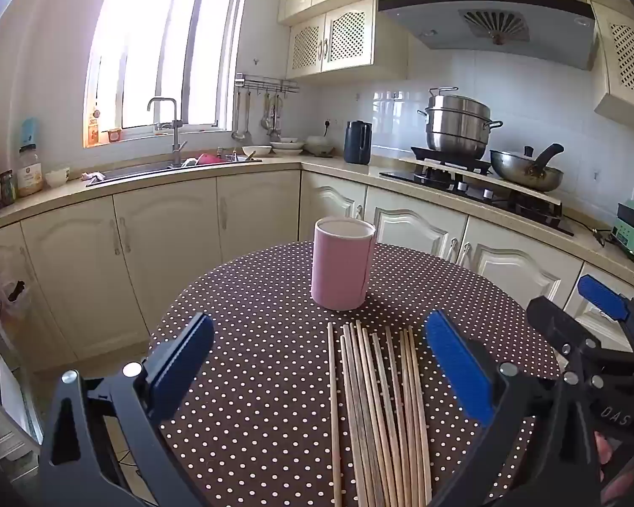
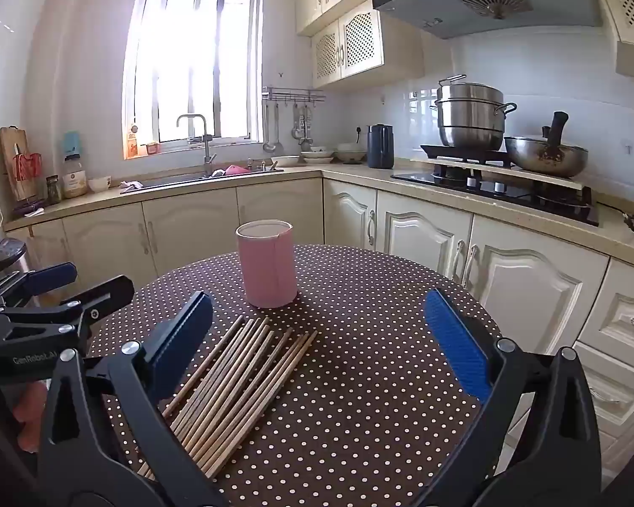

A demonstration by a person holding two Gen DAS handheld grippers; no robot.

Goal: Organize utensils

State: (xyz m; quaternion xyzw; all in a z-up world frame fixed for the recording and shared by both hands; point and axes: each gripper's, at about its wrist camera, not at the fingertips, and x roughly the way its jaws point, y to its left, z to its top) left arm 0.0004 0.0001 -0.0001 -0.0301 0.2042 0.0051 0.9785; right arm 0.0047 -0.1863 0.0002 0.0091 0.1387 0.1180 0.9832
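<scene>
Table: round table [image 1: 253, 295], brown cloth with white dots.
Holder: pink cylindrical holder [image 1: 342, 264] stands upright toward the table's far edge, its mouth open.
Chopsticks: wooden chopsticks [image 1: 376, 414] lie side by side in a loose row between the holder and the near edge, apart from the holder.
My left gripper [image 1: 317, 376]: jaws wide apart above the chopsticks, gripping nothing.
My right gripper [image 2: 317, 342]: jaws wide apart over the table, empty; chopsticks lie by its left finger.

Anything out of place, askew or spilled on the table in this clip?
Nothing spilled or damaged. The chopsticks lie loose in a rough row on the dotted tablecloth, not yet in the upright pink cup behind them. One stick lies slightly apart from the others.
</scene>
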